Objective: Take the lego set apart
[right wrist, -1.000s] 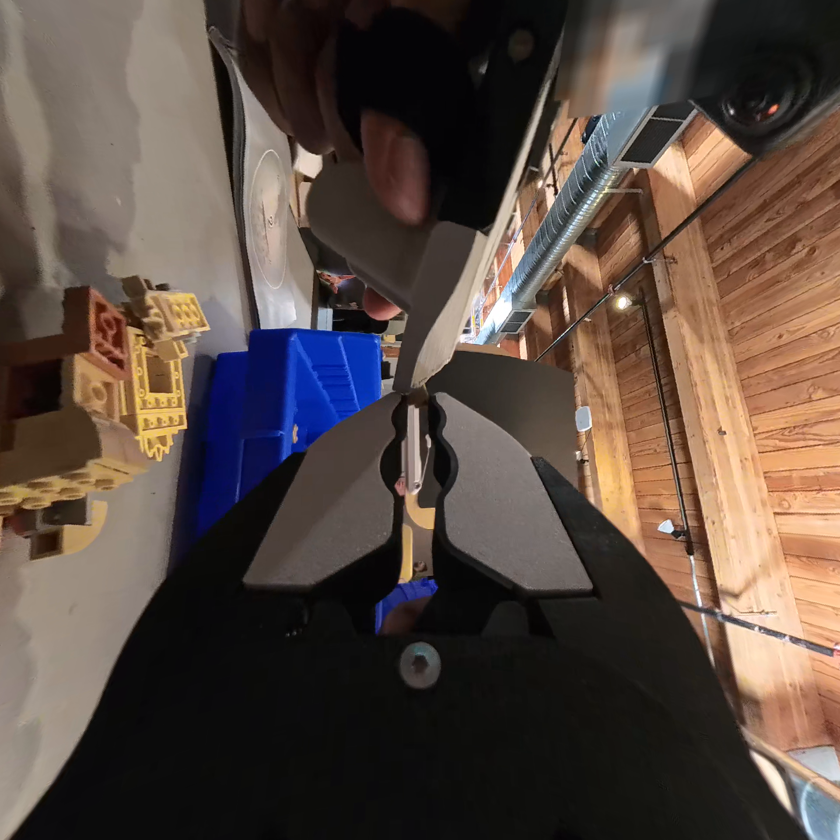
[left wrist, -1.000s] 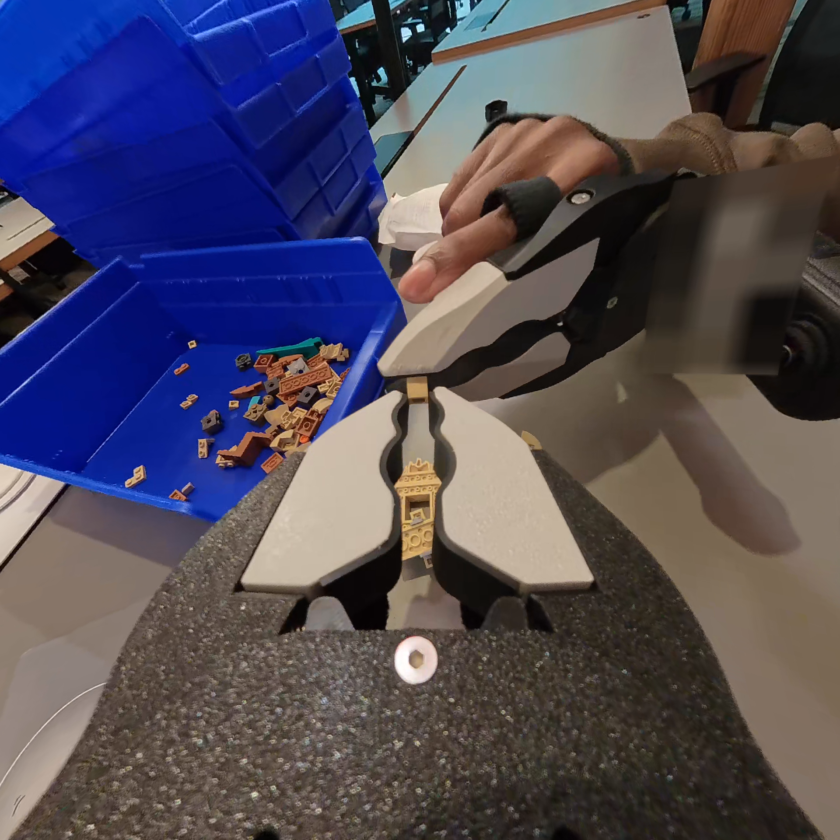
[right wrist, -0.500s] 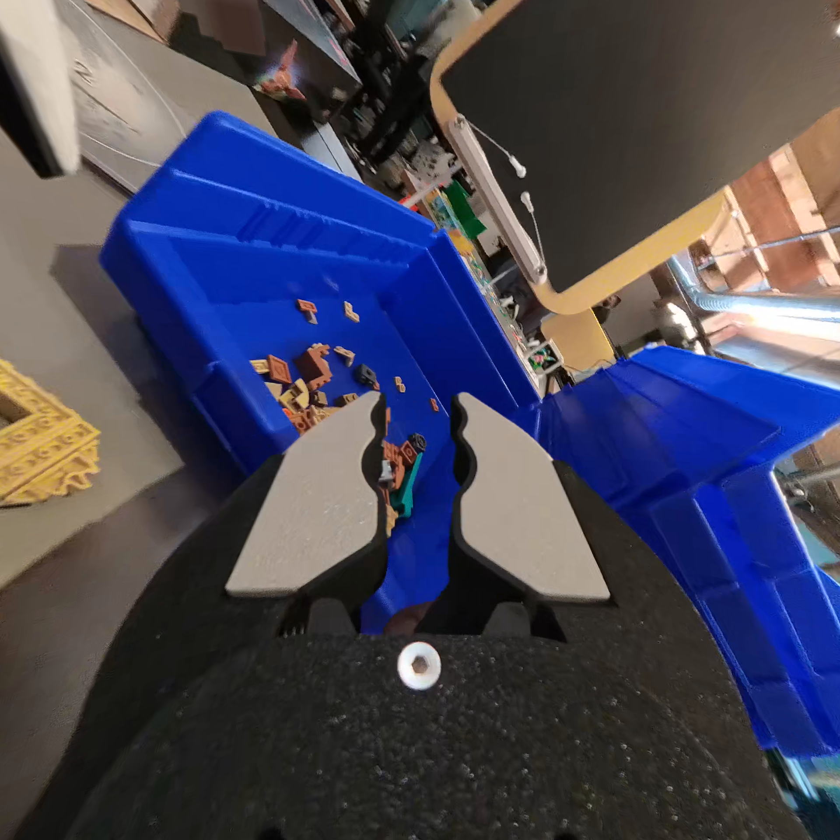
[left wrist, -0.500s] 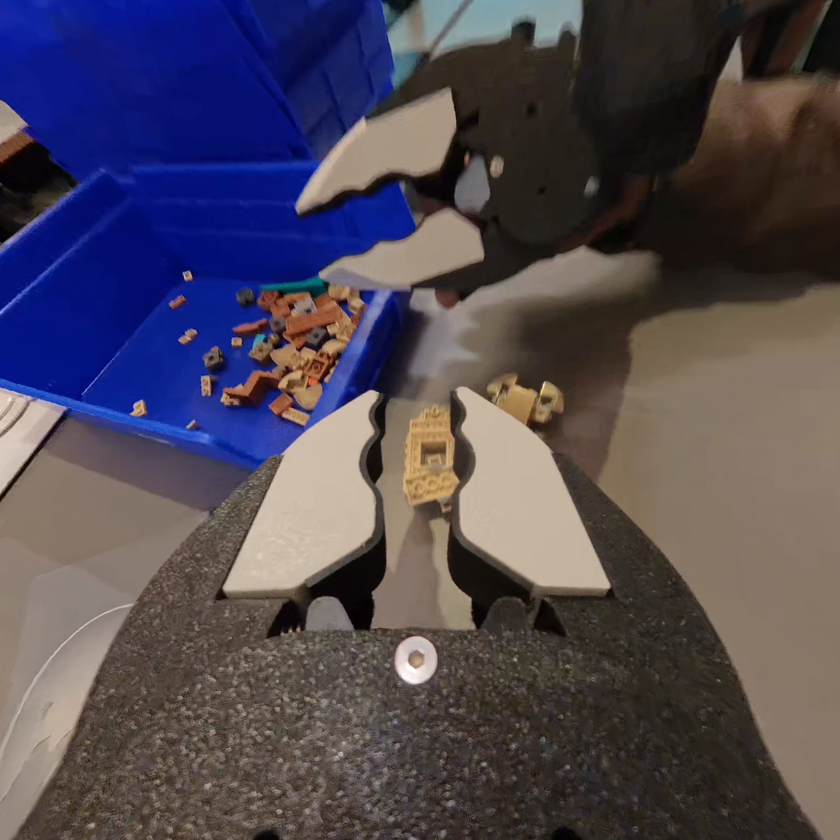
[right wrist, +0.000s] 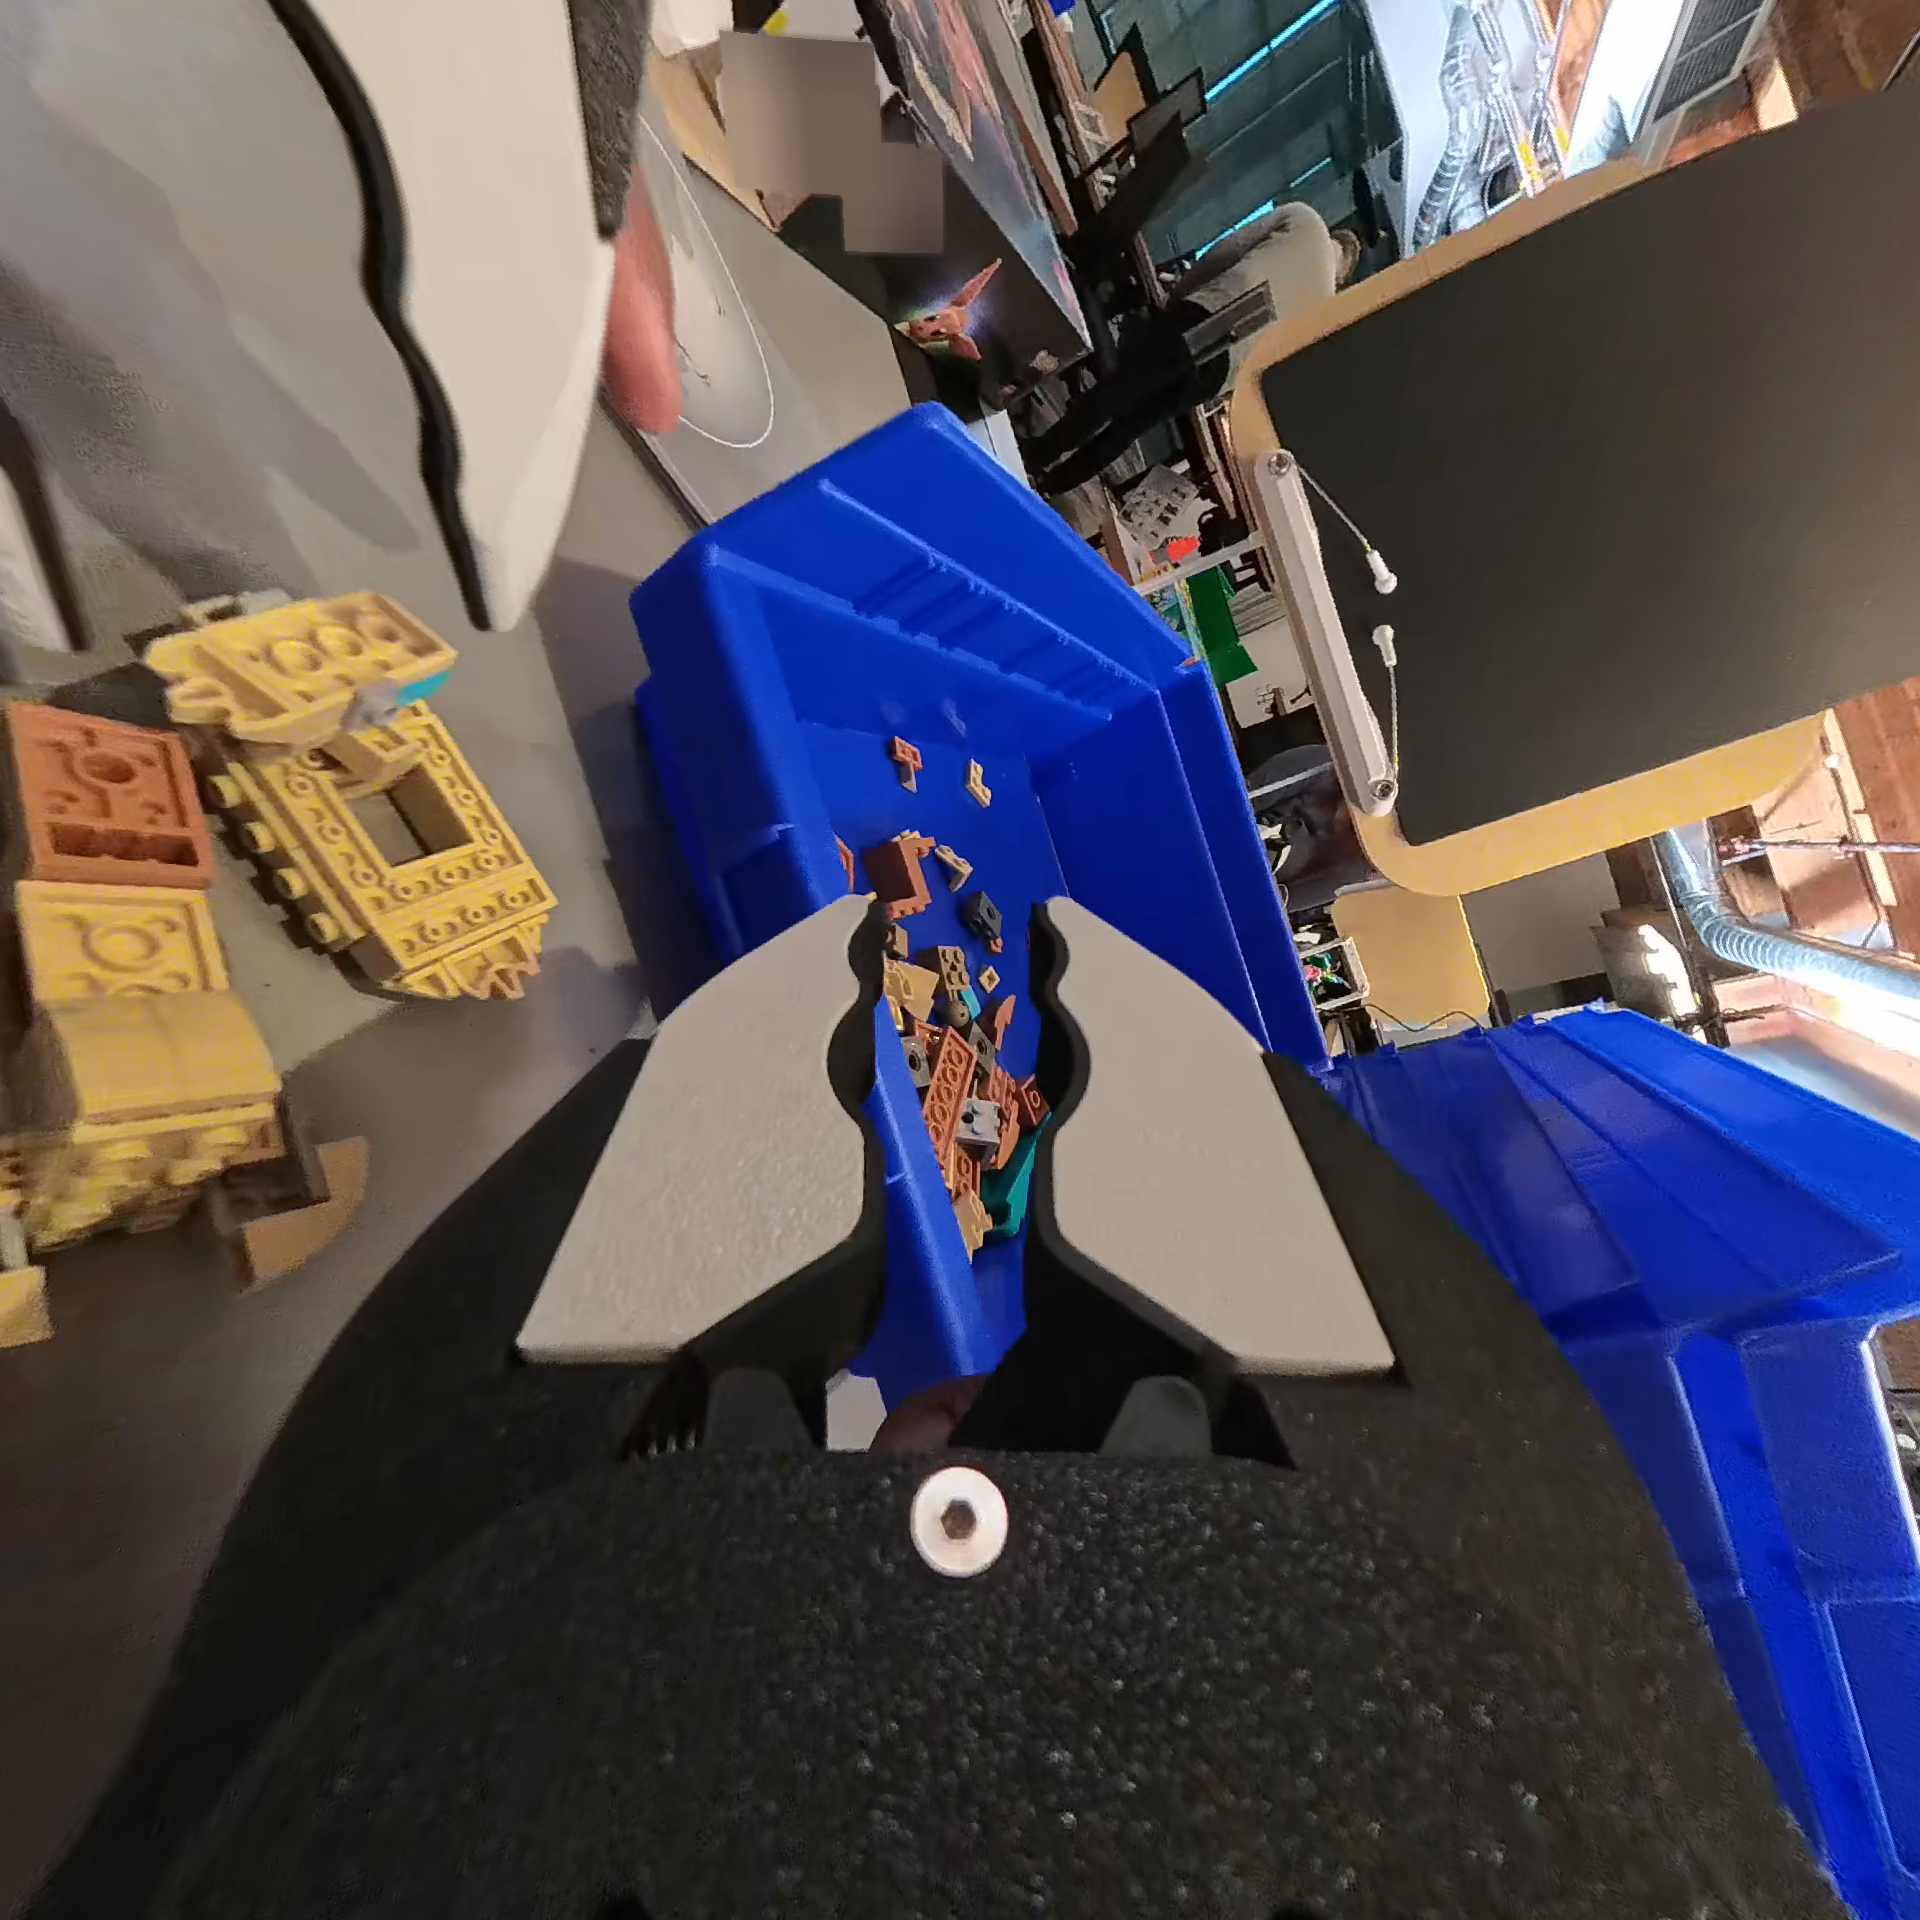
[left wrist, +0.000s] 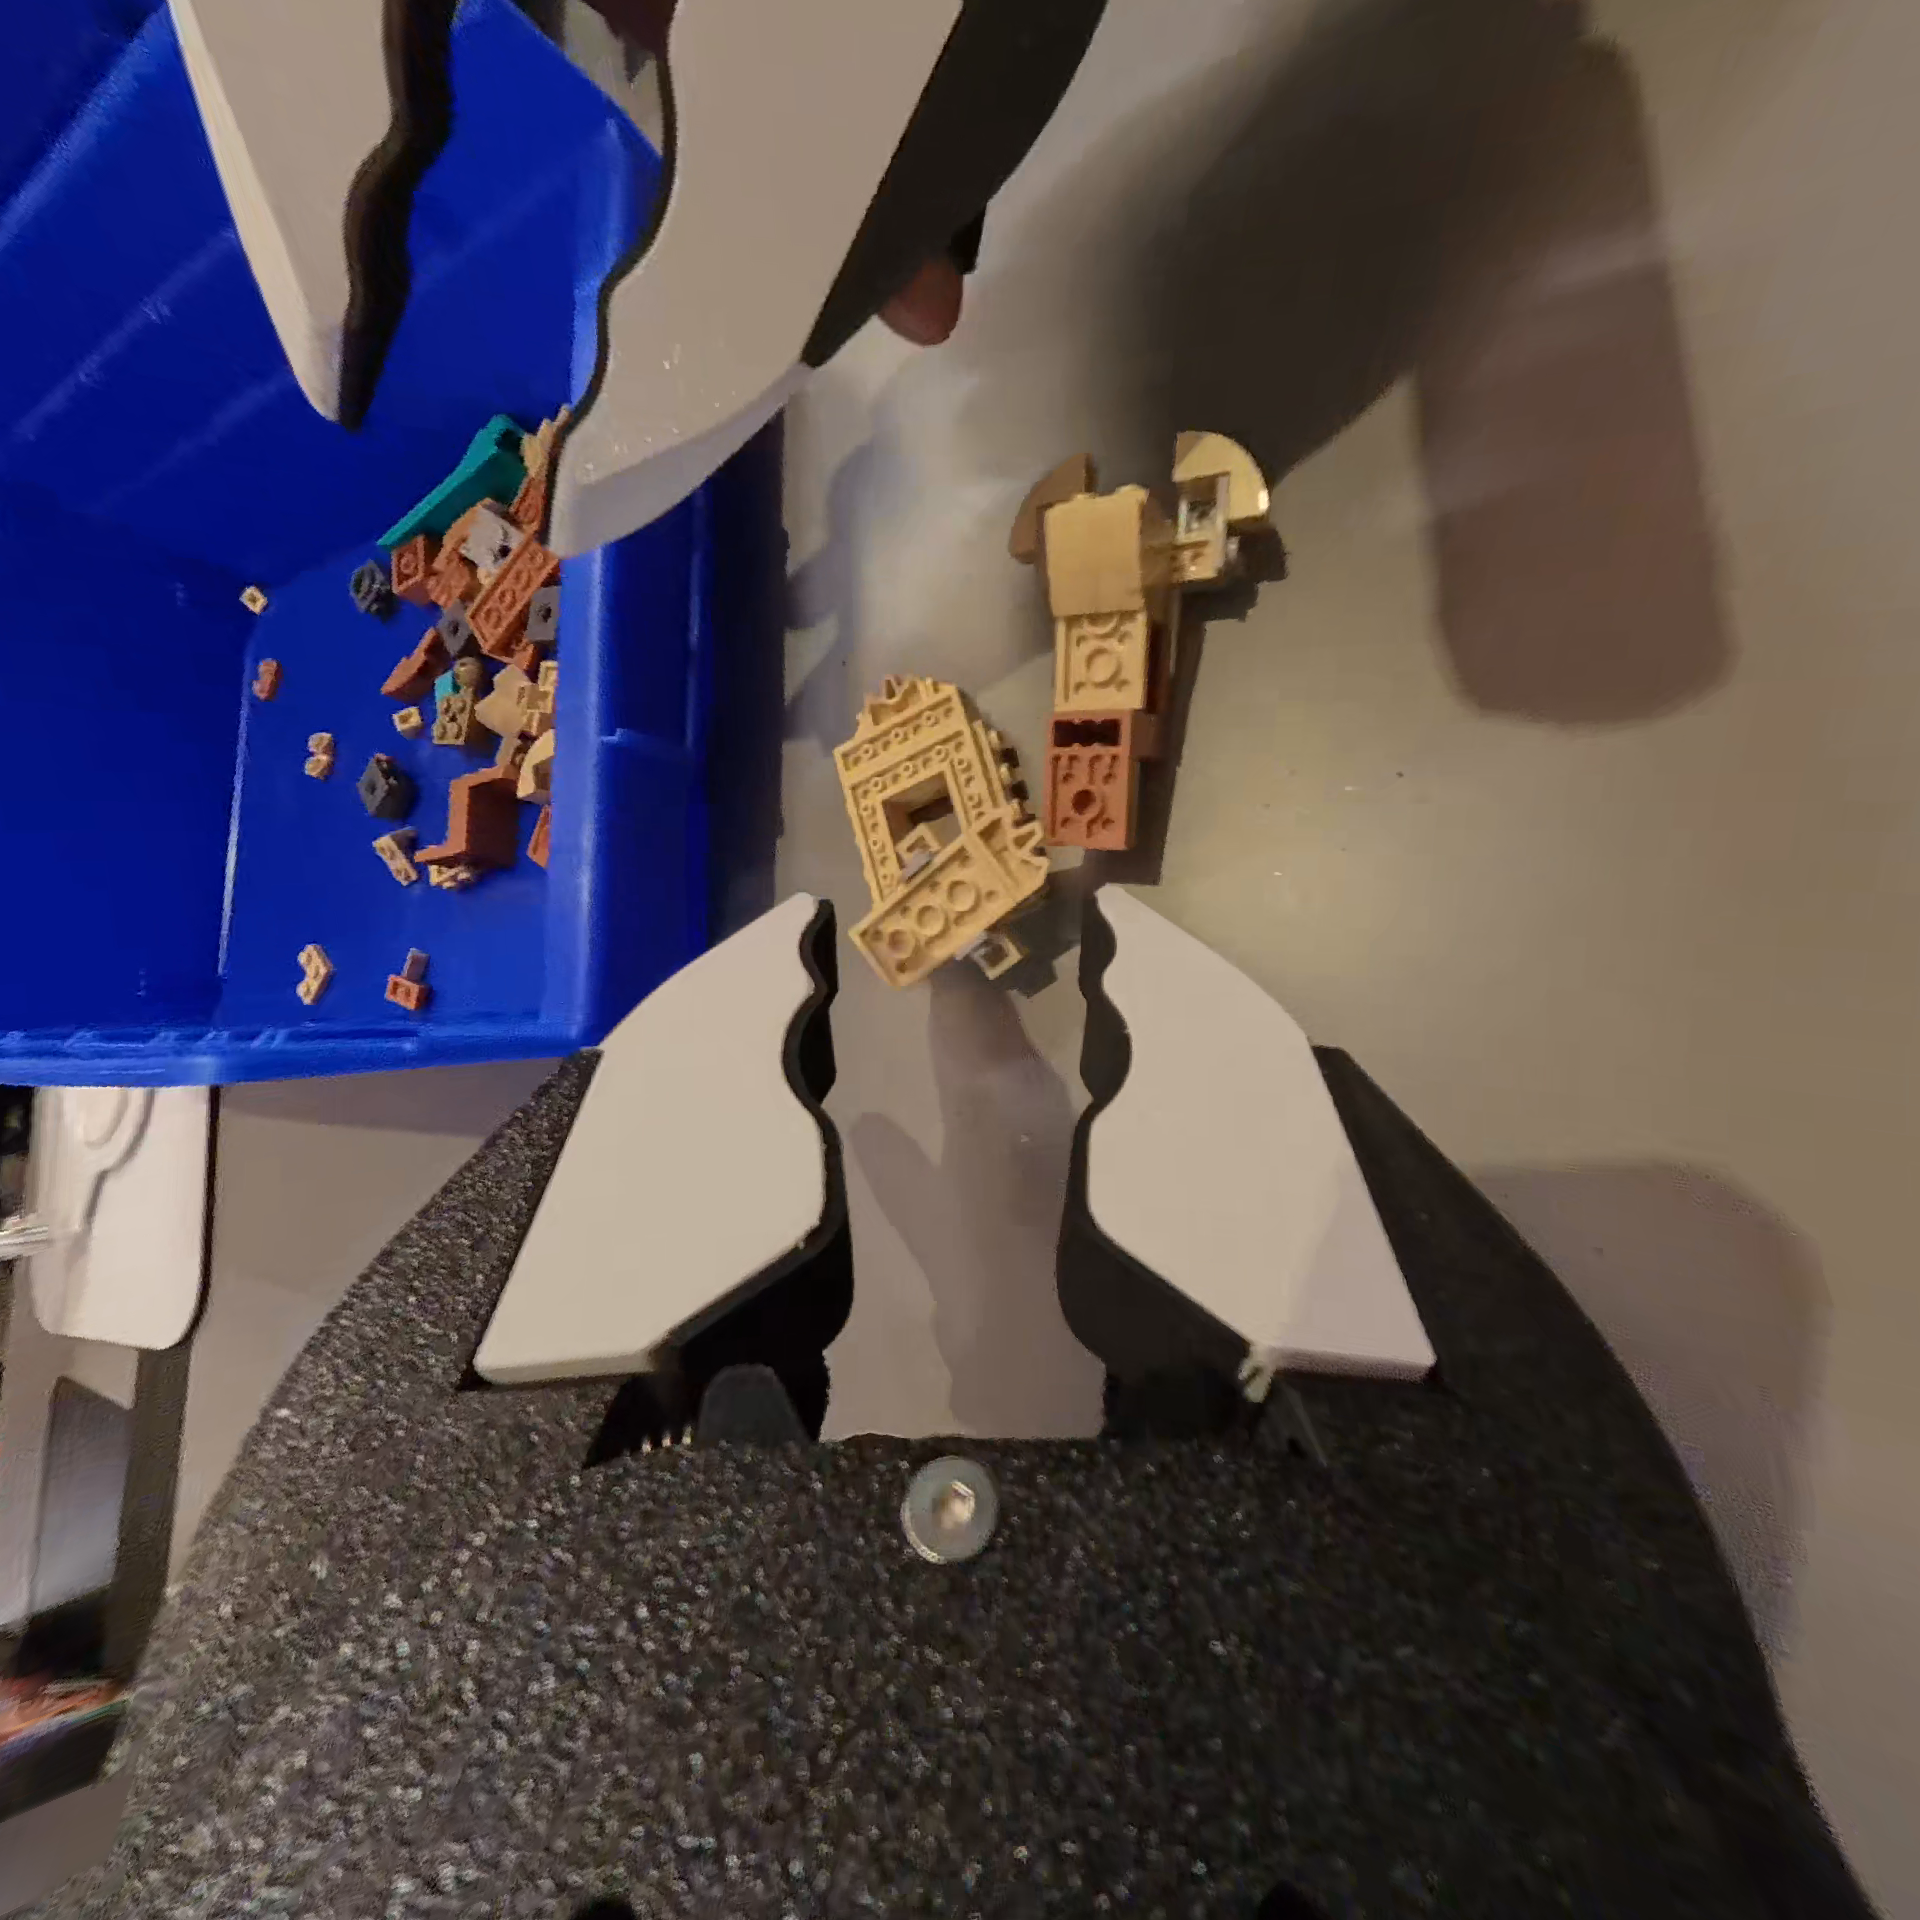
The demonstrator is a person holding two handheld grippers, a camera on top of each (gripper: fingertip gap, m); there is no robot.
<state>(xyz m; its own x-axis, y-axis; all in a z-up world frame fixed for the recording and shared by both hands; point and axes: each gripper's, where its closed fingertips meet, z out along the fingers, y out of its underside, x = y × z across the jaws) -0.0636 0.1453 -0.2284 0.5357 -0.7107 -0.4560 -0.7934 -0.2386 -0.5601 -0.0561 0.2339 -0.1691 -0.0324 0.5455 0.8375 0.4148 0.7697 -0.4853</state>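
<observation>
My left gripper (left wrist: 961, 906) is open and holds nothing. A tan brick assembly with a square hole (left wrist: 935, 831) lies on the grey table (left wrist: 1558, 987) just ahead of its fingertips, clear of both pads. A second tan and brown assembly (left wrist: 1101, 665) lies beside it. My right gripper (right wrist: 954, 906) is open and empty above the blue bin (right wrist: 935, 582), over a heap of small loose bricks (right wrist: 966, 1081). It also shows at the top of the left wrist view (left wrist: 452, 478), jaws apart over the bin (left wrist: 644, 831). Both assemblies show in the right wrist view (right wrist: 384, 842).
Stacked blue bins (right wrist: 1662, 1195) stand to the right of the open bin. A white object (left wrist: 104, 1216) lies at the table's left edge. A dark board with a wooden rim (right wrist: 1610, 416) is in the background. A finger of my left gripper (right wrist: 488, 260) shows in the right wrist view. From either gripper's tips it is about 40 cm to the white object (left wrist: 104, 1216).
Both grippers were shut and close together, the left on the tan assembly. Both opened. The assembly left the left grasp and lies on the table. The right gripper moved over the bin.
</observation>
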